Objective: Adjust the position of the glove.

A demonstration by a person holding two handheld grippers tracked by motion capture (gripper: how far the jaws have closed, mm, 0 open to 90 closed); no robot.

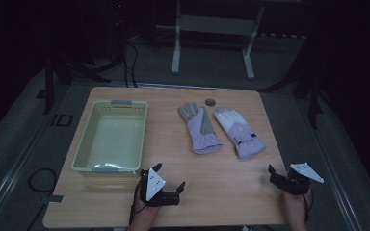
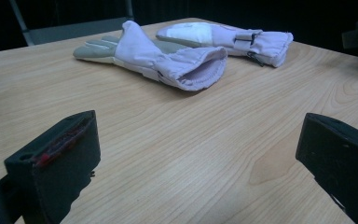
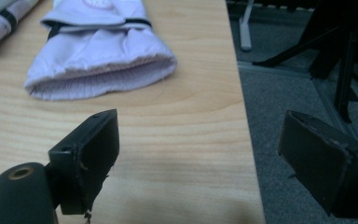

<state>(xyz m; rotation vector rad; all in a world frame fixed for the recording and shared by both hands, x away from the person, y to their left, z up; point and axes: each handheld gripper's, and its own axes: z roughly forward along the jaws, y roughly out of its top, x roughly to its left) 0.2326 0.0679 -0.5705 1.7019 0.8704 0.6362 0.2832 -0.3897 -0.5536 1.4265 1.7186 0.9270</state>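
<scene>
The left hand-held gripper [image 1: 169,177] rests low over the near edge of the table [image 1: 221,192], jaws spread wide with nothing between them. The right hand-held gripper [image 1: 282,175] sits by the table's right corner, equally wide and empty. Ahead of them two lilac gloves lie side by side mid-table, cuffs toward the person: the left glove [image 1: 198,127] and the right glove [image 1: 239,132]. A pale basket [image 1: 84,154] stands empty to the left. This looks like the approach; next, each gripper likely must reach forward and close on a cuff.

glove [image 3: 100,56]: cuff facing the camera, flat on the tabletop [image 3: 177,140]
jaws: wide apart, nothing between
</scene>
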